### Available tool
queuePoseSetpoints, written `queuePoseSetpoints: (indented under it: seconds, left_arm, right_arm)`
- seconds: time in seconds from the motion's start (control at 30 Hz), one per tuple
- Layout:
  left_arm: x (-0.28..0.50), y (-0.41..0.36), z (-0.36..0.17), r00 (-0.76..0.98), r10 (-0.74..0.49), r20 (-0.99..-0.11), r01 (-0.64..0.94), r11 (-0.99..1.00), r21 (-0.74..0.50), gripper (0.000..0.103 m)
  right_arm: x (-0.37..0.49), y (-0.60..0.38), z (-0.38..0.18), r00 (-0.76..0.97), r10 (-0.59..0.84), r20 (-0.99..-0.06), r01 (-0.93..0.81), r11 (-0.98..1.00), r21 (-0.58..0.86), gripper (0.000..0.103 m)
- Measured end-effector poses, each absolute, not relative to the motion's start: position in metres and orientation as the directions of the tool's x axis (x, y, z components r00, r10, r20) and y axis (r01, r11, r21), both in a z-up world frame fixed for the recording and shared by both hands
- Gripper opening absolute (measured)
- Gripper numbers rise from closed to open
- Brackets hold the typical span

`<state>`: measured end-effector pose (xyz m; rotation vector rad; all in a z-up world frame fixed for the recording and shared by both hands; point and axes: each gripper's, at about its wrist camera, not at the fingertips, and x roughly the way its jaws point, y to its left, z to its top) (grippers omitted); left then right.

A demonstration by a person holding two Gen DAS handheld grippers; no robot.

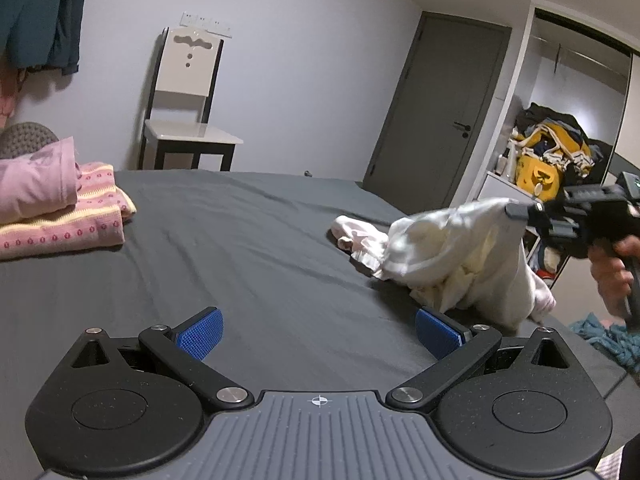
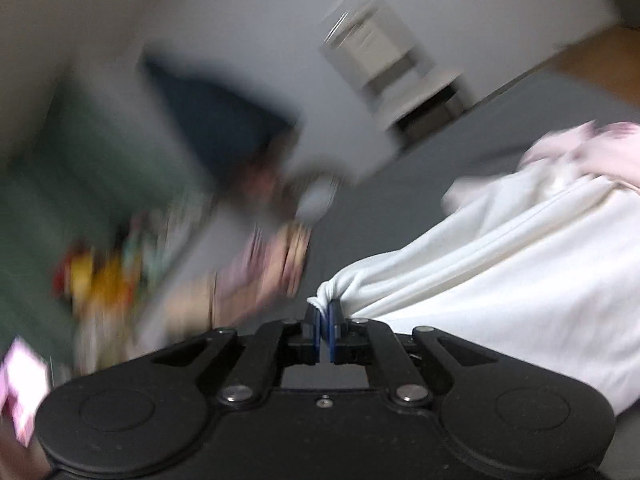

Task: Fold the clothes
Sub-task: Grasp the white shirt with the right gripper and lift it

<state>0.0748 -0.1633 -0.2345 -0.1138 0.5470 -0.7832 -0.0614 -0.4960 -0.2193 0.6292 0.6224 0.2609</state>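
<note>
Right gripper (image 2: 325, 312) pinching white garment (image 1: 460, 248) edge, left gripper (image 1: 318, 330) wide open, empty over bare bedsheet (image 1: 240, 232).

The left gripper (image 1: 319, 334) hangs over the grey bed (image 1: 248, 248) with its blue pads spread wide and nothing between them; at the right the right gripper (image 1: 516, 211), held by a hand (image 1: 612, 276), pinches a white garment (image 1: 460, 256) lifted off the sheet; folded pink clothes (image 1: 56, 208) lie stacked at the left; a white chair (image 1: 188, 100) stands by the wall.

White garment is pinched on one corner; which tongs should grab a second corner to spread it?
Left. The left tongs are open and empty above the grey bed, while the right tongs are shut on the white garment, lifting it.
</note>
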Motion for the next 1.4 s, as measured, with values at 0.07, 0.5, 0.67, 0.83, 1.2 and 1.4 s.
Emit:
queuePoseSetpoints:
  seconds: [0.07, 0.5, 0.67, 0.83, 1.2, 1.4]
  left_arm:
    - [0.076, -0.166, -0.235, 0.567, -0.701, -0.432, 0.64, 0.705, -0.304, 0.103]
    - [0.099, -0.175, -0.27, 0.4, -0.732, -0.552, 0.541, 0.674, -0.502, 0.103]
    - [0.097, -0.191, -0.277, 0.349, -0.746, -0.567, 0.538, 0.655, -0.53, 0.103]
    - [0.089, -0.231, -0.266, 0.351, -0.744, -0.569, 0.597, 0.646, -0.476, 0.103]
    - [0.082, -0.306, -0.281, 0.325, -0.648, -0.689, 0.522, 0.731, -0.441, 0.03]
    - [0.088, -0.309, -0.275, 0.369, -0.67, -0.644, 0.495, 0.728, -0.474, 0.005]
  right_arm:
    - [-0.057, -0.463, -0.228, 0.69, 0.485, -0.537, -0.116, 0.806, 0.58, 0.005]
    - [-0.069, -0.444, -0.217, 0.69, 0.376, -0.618, -0.048, 0.876, 0.48, 0.047]
    - [-0.084, -0.489, -0.182, 0.703, -0.261, -0.662, 0.356, 0.934, 0.01, 0.066]
    - [-0.063, -0.528, -0.199, 0.571, -0.387, -0.724, 0.458, 0.882, -0.11, 0.021]
    - [-0.081, -0.552, -0.176, 0.688, -0.341, -0.641, 0.574, 0.796, 0.193, 0.003]
    - [-0.064, -0.581, -0.136, 0.756, -0.321, -0.571, 0.559, 0.77, 0.307, 0.003]
